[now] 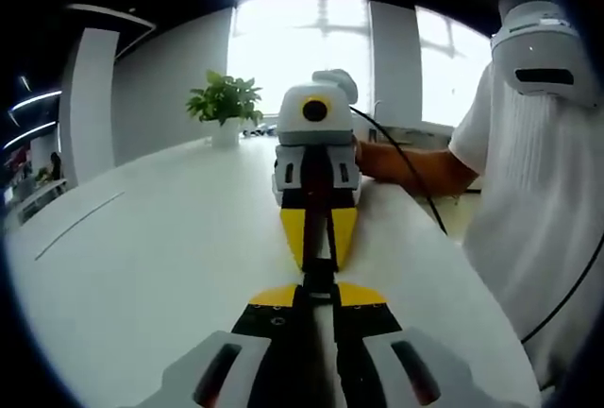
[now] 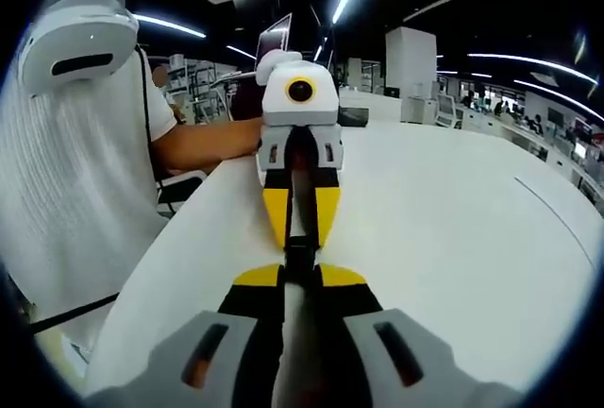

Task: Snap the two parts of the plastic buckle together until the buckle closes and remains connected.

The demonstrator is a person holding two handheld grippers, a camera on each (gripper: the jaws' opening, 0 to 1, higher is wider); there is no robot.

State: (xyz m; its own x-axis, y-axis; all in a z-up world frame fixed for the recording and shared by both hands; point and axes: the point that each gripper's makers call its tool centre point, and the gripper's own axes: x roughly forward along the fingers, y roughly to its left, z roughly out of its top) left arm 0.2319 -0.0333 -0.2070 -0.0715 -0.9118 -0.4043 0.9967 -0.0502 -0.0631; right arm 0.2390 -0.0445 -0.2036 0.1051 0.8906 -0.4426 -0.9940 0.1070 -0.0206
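My two grippers meet tip to tip above the white table (image 1: 160,266). In the left gripper view my left gripper (image 1: 318,295) rises from the bottom, its yellow-tipped jaws shut on one end of a black plastic buckle (image 1: 319,278). Facing it, my right gripper (image 1: 318,259) is shut on the other end, with a dark strap running back between its jaws. In the right gripper view the same meeting is mirrored: my right gripper (image 2: 300,278), the buckle (image 2: 298,257), then my left gripper (image 2: 298,241). The two halves touch in line; I cannot tell whether they are latched.
A person in a white shirt (image 1: 538,229) stands at the table's edge, with a forearm (image 1: 415,167) stretched over it. A potted plant (image 1: 225,101) stands at the far side by bright windows. A black cable (image 1: 420,186) trails off the edge. Office desks (image 2: 528,120) lie beyond.
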